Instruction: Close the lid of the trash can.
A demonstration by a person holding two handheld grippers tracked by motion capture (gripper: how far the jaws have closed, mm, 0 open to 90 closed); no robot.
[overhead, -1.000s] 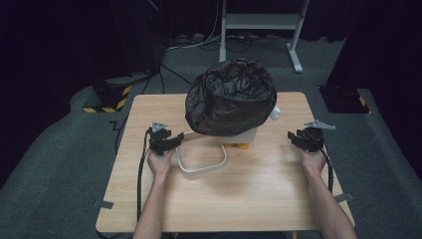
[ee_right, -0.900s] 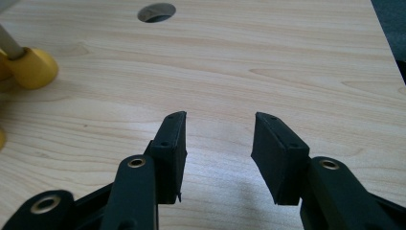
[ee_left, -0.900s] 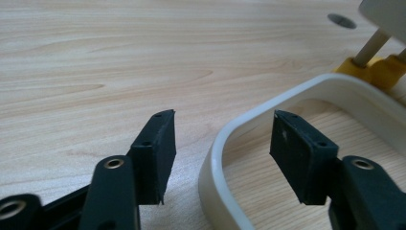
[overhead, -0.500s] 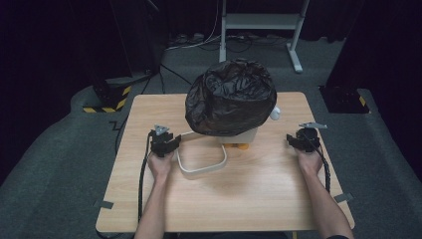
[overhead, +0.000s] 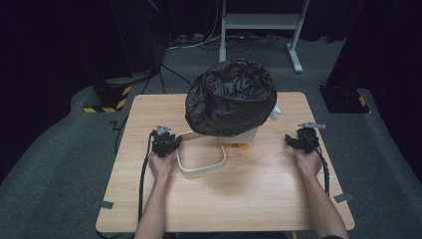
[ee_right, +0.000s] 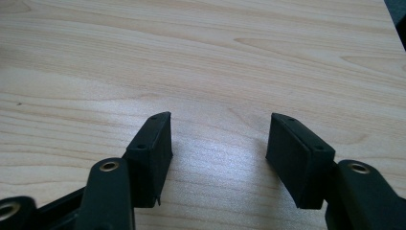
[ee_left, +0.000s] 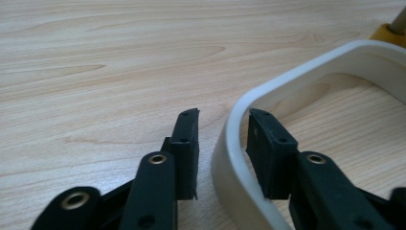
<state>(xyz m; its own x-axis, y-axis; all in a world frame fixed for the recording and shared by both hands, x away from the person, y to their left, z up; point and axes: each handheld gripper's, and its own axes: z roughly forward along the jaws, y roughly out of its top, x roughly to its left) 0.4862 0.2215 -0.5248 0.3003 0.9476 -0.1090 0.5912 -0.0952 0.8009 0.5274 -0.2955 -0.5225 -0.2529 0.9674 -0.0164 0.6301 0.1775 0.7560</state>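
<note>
Our left tool point(ee_left: 222, 143) has just been closing around the white loop handle point(ee_left: 230, 158), one gap remaining. The black bag point(overhead: 231, 97) hides the bin on the bench point(overhead: 249, 199). Our right tool point(ee_right: 218, 153) has been opening, empty.

Bag point(overhead: 231, 97) hides the bin's body and the loop's point(overhead: 201, 167) far end; orange part point(overhead: 242, 146) unidentifiable.

Black left gripper point(overhead: 175, 143), black right gripper point(overhead: 291, 142) (brass-ringed screw holes); trailing black cables, bare forearms
</note>
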